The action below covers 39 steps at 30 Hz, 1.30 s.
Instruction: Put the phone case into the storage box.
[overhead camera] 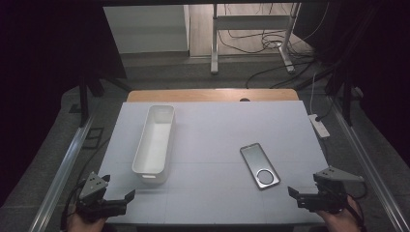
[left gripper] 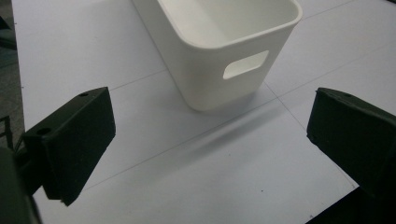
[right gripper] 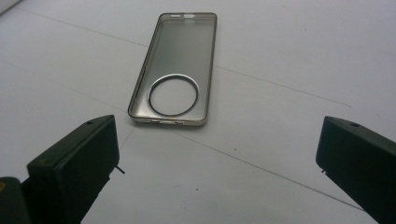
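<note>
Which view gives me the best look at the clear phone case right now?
The right gripper view: the phone case lies close ahead of the open tongs, its metal ring and rim sharp. The high view shows the case small, flat on the table, right of the white bin. The left gripper view faces the bin instead.

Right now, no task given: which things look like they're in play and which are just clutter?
Likely in play (a judgement):
- clear phone case with a round ring, in front of the open right gripper
- long white plastic bin, empty, in front of the open left gripper

Just lying about:
- white power strip at the table's edge
- floor cables
</note>
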Tool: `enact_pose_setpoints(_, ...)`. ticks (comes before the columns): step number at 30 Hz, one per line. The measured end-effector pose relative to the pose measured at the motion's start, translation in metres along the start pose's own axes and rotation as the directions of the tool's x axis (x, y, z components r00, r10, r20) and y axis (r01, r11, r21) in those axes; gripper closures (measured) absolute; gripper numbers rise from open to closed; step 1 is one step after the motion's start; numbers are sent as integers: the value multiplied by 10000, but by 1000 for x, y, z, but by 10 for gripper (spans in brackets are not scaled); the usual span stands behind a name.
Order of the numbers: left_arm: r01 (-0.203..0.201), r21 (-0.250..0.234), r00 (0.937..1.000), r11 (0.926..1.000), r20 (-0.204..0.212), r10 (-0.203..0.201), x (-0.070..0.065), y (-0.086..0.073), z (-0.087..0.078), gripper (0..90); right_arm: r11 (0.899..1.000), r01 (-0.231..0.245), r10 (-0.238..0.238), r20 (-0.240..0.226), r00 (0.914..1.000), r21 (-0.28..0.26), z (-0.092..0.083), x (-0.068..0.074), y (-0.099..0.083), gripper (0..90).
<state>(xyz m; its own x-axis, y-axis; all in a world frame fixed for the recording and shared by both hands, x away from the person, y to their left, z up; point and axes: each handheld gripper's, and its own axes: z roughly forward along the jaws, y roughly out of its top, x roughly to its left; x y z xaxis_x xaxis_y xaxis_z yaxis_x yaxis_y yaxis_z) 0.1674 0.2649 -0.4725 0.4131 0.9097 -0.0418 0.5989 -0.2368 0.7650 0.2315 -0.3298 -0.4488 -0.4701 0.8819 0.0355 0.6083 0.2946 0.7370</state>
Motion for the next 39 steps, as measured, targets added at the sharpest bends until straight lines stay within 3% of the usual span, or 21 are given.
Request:
enact_pose_setpoints(18, 191, -98, 9998, 9998, -47, -191, 1, -1, -1, 12, 9998, 204, -204, -505, 9985, -7, 9, -1, 9, 0)
enact_pose_setpoints(39, 94, -53, 9999, 9999, -50, -94, 0, 0, 0, 14, 9986, 445, -438, -267, 9987, 290, 25, 3, 30, 0)
